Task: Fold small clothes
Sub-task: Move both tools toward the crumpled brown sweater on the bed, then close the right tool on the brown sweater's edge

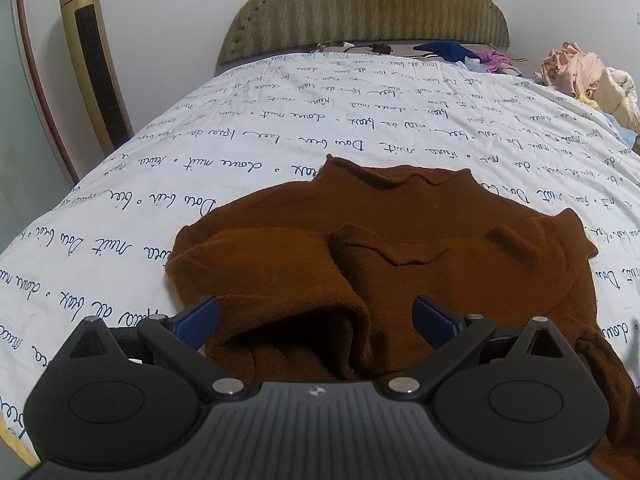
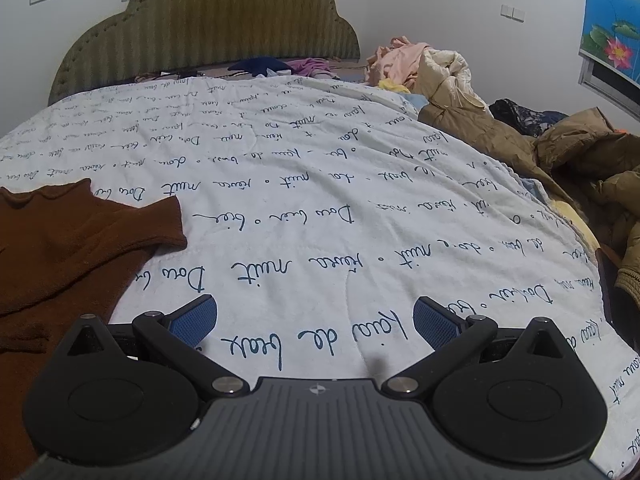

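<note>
While both grippers gape wide (nothing held), the brown sweater (image 1: 380, 240) lies under the left gripper (image 1: 316, 320).

Left gripper (image 1: 316, 322) fingers spread over brown sweater (image 1: 384, 240), quilt (image 1: 280, 128) beneath.

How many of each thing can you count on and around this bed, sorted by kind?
Brown knitted sweater: 1
White quilt with blue handwriting print: 1
Tan padded jacket: 1
Gold tower fan: 1
Blue-padded claws, both open: 2 (left claw, right claw)
Total: 6
</note>
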